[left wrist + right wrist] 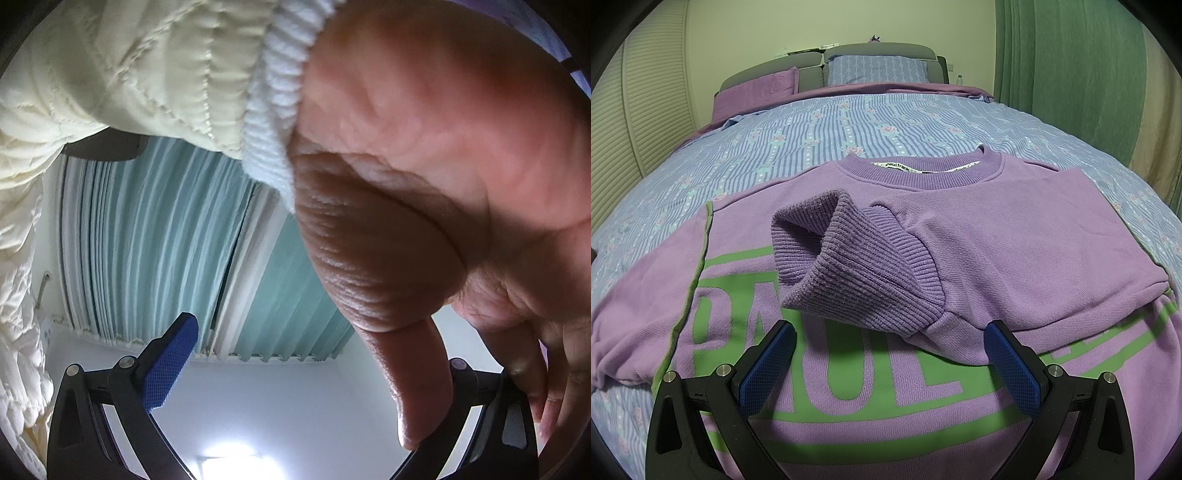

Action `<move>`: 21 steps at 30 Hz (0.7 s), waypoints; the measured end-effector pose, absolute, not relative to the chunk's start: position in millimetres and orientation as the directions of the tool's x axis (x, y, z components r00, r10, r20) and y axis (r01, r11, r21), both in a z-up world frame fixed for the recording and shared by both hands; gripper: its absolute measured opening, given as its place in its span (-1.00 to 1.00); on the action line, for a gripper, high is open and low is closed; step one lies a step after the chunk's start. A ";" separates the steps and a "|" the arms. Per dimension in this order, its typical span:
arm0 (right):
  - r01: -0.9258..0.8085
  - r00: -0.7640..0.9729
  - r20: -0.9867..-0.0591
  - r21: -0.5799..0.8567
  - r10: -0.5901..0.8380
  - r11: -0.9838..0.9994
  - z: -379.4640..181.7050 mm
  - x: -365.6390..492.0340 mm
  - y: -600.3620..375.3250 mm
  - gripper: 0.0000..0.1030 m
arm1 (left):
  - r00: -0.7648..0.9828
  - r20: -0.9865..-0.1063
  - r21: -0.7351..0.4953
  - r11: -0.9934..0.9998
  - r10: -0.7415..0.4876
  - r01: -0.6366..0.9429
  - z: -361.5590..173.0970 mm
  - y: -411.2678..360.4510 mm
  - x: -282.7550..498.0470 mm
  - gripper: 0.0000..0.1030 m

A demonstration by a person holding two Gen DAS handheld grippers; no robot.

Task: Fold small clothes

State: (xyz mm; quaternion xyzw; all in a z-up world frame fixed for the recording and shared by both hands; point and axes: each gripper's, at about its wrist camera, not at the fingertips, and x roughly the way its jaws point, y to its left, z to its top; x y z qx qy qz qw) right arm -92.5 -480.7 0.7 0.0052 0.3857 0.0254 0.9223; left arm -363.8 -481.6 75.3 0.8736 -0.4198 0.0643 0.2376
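Right now the lilac sweatshirt with green block lettering (849,369) lies face up on the blue striped bedspread (886,122), one sleeve already across its chest, ribbed cuff (849,258) just ahead of the right gripper (890,362), whose jaws stand wide and empty. The left gripper (295,369) points at the ceiling, seemingly open, a bare hand (443,184) covering one finger. Better to pinch the other sleeve (639,295) at its cuff and lay it flat across

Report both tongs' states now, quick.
Left tongs: open, holding nothing; a bare hand grips around the right-hand finger.
Right tongs: open, empty, above the ribbed cuff of the purple sweatshirt with green lettering.
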 end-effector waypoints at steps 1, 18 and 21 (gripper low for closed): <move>-0.043 0.701 -0.711 0.029 0.051 0.999 0.6 -92.5 -480.7 1.00 | 0.641 0.307 0.359 -0.539 -0.703 -0.762 73.2 -483.9 -363.9 1.00; -0.042 0.702 -0.711 0.022 0.045 0.999 0.2 -92.2 -480.1 1.00 | 0.858 0.295 0.168 -0.861 -0.421 -0.481 30.0 -453.0 -297.2 1.00; -0.033 0.706 -0.708 -0.040 -0.005 0.999 0.0 -94.0 -470.8 1.00 | 0.893 0.275 0.192 -0.890 -0.356 -0.413 -4.4 -455.9 -284.2 1.00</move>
